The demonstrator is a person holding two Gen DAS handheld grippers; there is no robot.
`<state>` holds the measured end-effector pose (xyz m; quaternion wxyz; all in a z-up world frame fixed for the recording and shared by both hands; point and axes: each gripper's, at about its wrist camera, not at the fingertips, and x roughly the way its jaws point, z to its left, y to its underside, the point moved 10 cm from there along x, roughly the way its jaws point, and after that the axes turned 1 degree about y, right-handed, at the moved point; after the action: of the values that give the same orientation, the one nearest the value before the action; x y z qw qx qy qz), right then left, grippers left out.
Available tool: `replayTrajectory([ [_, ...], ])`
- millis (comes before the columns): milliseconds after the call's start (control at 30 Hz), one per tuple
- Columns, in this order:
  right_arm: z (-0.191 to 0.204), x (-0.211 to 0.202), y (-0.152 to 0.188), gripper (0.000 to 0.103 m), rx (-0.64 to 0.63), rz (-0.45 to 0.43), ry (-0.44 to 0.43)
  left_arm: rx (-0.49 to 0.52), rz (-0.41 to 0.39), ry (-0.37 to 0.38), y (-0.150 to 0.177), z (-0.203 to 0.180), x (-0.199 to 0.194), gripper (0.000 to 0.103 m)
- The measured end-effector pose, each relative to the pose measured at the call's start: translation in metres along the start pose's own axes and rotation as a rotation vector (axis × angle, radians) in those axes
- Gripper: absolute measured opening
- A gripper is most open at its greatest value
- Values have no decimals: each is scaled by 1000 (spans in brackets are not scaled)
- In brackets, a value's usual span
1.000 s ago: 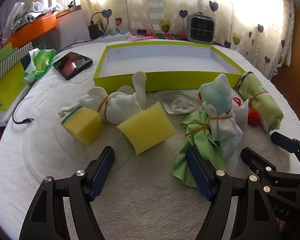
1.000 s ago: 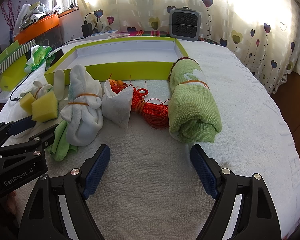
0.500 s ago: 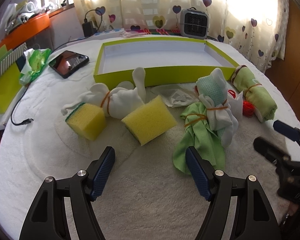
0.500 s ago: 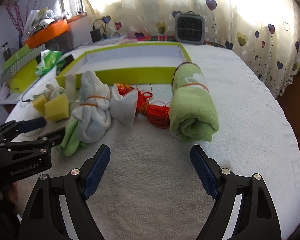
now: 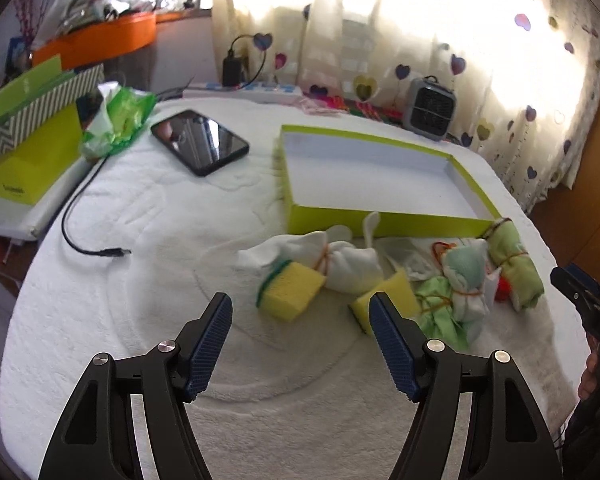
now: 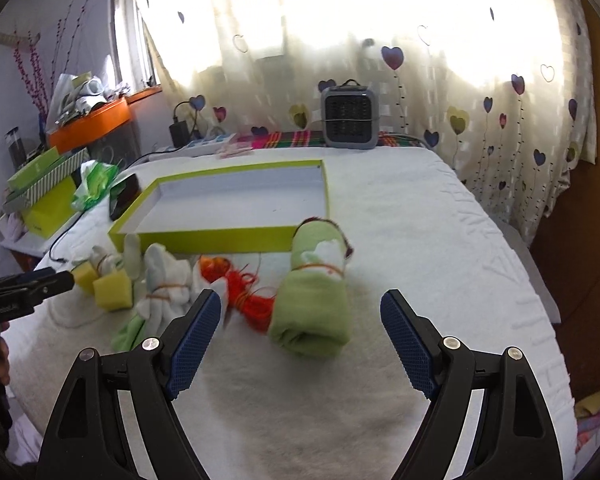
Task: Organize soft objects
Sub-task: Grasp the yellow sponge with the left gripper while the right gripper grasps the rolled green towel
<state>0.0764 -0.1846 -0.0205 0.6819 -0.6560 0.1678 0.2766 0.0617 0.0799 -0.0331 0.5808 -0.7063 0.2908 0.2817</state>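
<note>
Lime-green cardboard frames the shallow tray [image 5: 384, 222], which sits unfilled toward the far middle of the white towelling-covered table [image 5: 172, 240]. All the soft things lie in a row just before its near wall: two yellow sponges [image 5: 290, 294], a white cloth bundle [image 5: 348, 264] tied with a rubber band, a white-and-mint bundle [image 5: 466, 280] lying on a light green cloth [image 5: 440, 310], a tangle of red cord [image 6: 252, 300] and a rolled green towel [image 6: 314, 300] nearest the tray's right end.

The left gripper [image 5: 300, 346] hangs above bare towelling short of the sponges, its jaws having just narrowed slightly yet standing wide with nothing between them. The right gripper [image 6: 300, 338] is likewise spread wide and empty, the towel roll ahead of its gap.

Nothing appears sorted so far. The risk lies in the crowding (the bundles touch or overlap one another): a wide grasp on one could drag its neighbour or snag the loose cord. Squashy sponges may also slip from the pads. A phone [image 5: 200, 142] and a cable [image 5: 88, 240] lie well off to the left, clear of any reach.
</note>
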Motion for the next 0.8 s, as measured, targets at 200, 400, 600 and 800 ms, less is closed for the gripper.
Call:
replayTrajectory([
  [200, -11, 19, -6, 79, 20, 55, -4, -8, 34, -11, -1, 8, 16, 71],
  [400, -12, 38, -4, 67, 29, 99, -22, -10, 49, -37, -4, 14, 29, 57],
  [600, -15, 55, 4, 65, 51, 160, -34, -8, 62, -23, -3, 12, 37, 46],
  [800, -9, 61, 6, 47, 68, 184, -82, -5, 70, -9, -2, 7, 42, 38],
])
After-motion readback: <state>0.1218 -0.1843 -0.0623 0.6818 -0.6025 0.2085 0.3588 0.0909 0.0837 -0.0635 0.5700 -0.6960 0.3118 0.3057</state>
